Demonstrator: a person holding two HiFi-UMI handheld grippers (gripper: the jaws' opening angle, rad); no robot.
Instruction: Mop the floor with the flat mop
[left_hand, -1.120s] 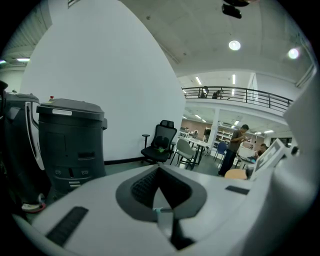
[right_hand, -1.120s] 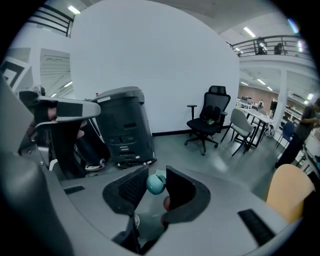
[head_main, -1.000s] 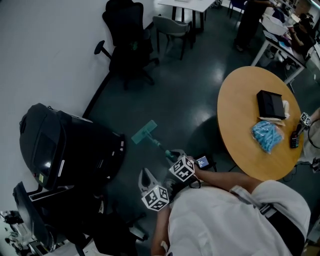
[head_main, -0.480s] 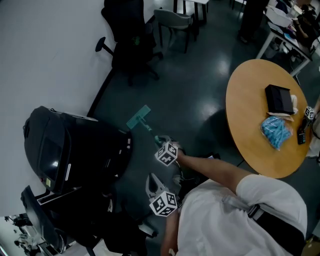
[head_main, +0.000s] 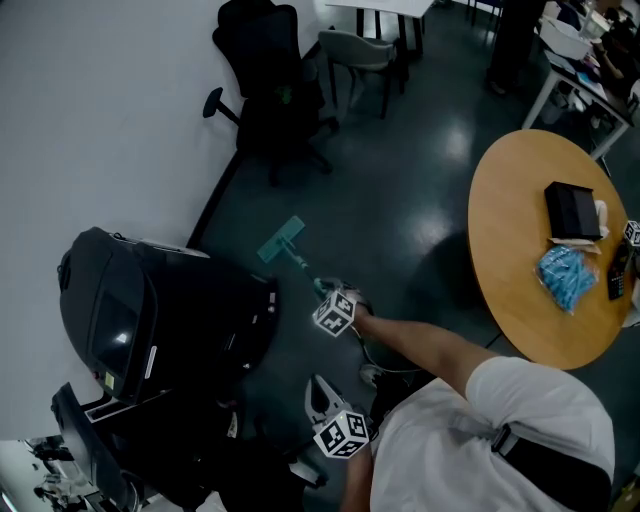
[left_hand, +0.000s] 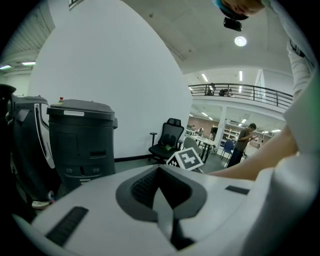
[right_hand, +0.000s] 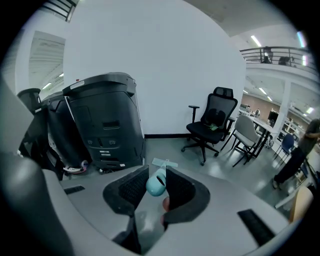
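The flat mop has a teal head (head_main: 281, 241) flat on the dark floor close to the black machine. Its thin handle (head_main: 305, 270) slants back to my right gripper (head_main: 326, 291), which is shut on the handle's teal end (right_hand: 156, 184). In the right gripper view the mop head (right_hand: 164, 163) lies on the floor just beyond the jaws. My left gripper (head_main: 319, 389) hangs lower, close to the person's body and apart from the mop. In the left gripper view its jaws (left_hand: 160, 187) are shut with nothing between them, and the right gripper's marker cube (left_hand: 188, 159) shows beyond them.
A large black machine (head_main: 150, 320) stands left of the mop against the white wall. A black office chair (head_main: 275, 90) and a grey chair (head_main: 360, 50) stand further off. A round wooden table (head_main: 515, 280) at right carries a black box (head_main: 572, 211) and a blue bag (head_main: 566, 277).
My right gripper has reached out away from the body, pushing the mop head over the floor toward the wall. The left gripper has dropped back toward the person.
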